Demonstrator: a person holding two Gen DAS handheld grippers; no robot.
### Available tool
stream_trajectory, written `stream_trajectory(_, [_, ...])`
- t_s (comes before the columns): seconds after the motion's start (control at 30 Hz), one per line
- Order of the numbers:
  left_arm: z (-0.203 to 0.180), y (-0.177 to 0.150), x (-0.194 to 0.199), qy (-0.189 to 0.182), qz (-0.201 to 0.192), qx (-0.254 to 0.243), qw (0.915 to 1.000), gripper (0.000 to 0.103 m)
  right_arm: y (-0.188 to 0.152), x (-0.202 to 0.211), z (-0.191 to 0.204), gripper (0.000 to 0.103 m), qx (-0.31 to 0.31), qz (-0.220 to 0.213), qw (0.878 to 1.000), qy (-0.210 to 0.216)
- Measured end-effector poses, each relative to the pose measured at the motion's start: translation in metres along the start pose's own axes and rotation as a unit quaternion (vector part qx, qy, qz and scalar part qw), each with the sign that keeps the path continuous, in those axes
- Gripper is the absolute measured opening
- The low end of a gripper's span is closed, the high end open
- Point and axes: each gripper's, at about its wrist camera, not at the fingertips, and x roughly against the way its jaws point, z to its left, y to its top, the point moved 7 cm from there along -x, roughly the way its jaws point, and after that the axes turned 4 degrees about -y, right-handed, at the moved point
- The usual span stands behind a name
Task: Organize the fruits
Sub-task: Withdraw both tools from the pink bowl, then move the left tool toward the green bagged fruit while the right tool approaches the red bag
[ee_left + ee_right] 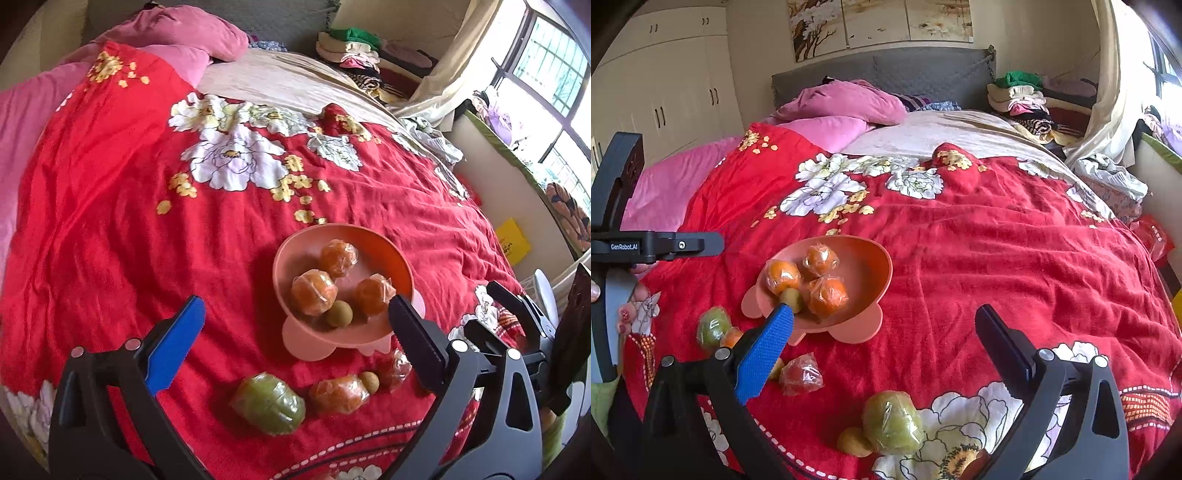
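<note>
Right wrist view: a bed with a red floral quilt [960, 251], pink pillows, grey headboard, white wardrobe behind. The right claw [882, 332] is spread, holding nothing; the pink bowl [871, 266] of plastic-wrapped oranges sits just beyond its blue finger. The left claw [295, 317] is likewise spread and bare, green wrapped fruit [269, 402] lying near it on the quilt.

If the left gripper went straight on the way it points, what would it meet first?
Probably the pink bowl: its near rim sits between the open left gripper's fingers. Depth is unclear.
</note>
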Motion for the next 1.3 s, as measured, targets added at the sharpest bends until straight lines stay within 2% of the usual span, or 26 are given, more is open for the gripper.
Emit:
stream_trajectory(0.4, [0.010, -0.011, 0.016, 0.007, -0.008, 0.009, 0.9999, 0.093, -0.001, 0.010, 0.013, 0.099, 0.021, -0.007, 1.000, 0.002])
stream_trajectory(0.63, [0.014, -0.021, 0.022, 0.029, -0.012, 0.000, 0.9995, 0.093, -0.006, 0.012, 0.023, 0.099, 0.034, -0.005, 0.999, 0.005])
stream_trajectory(1.3, [0.008, -0.053, 0.031, 0.052, -0.006, -0.022, 0.9984, 0.093, -0.027, 0.016, 0.048, 0.099, 0.068, 0.015, 0.997, 0.017])
